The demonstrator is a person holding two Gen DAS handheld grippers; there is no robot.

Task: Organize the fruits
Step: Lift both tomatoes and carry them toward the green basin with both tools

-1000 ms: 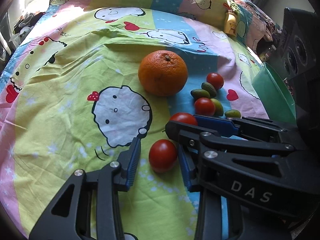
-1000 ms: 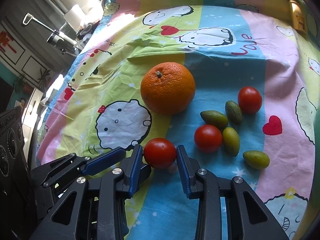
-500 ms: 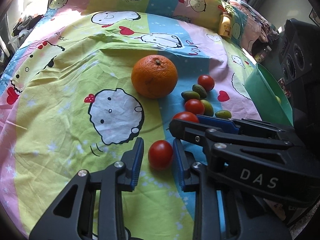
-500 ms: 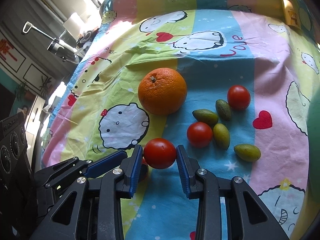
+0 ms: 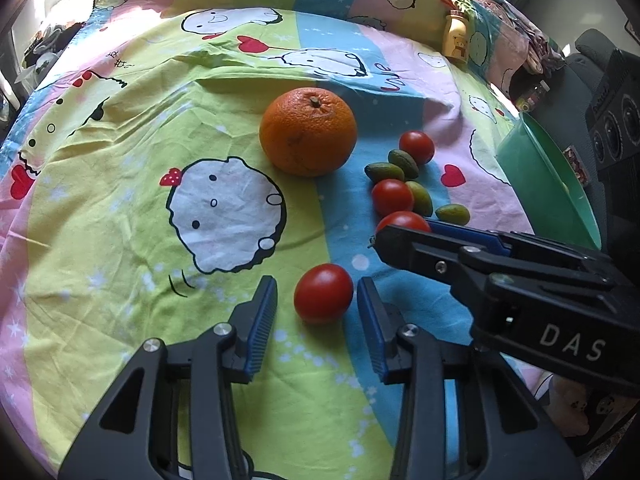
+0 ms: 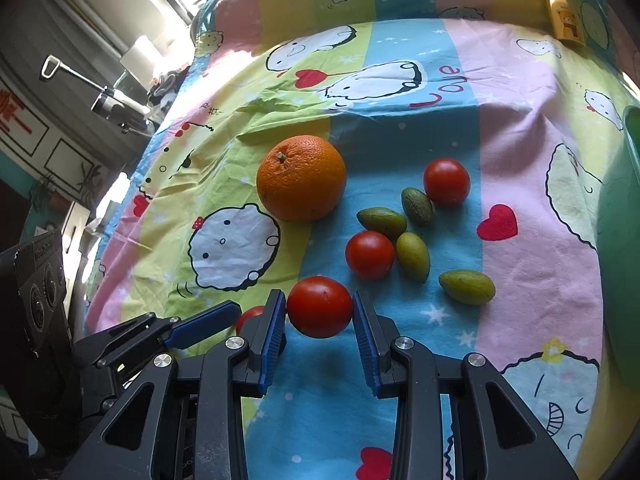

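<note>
R claw (image 6: 320, 312) gripped a round red tomato (image 6: 320, 306), pads touching; only L view showed L claw (image 5: 316, 304), just opened, loosely round a 2nd red tomato (image 5: 323, 293).

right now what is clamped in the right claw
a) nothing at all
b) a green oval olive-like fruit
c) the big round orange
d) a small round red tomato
d: the blue pads of the right claw press on both sides of a small round red tomato, while the big round orange lies on the cartoon-print bedsheet beyond.
</note>
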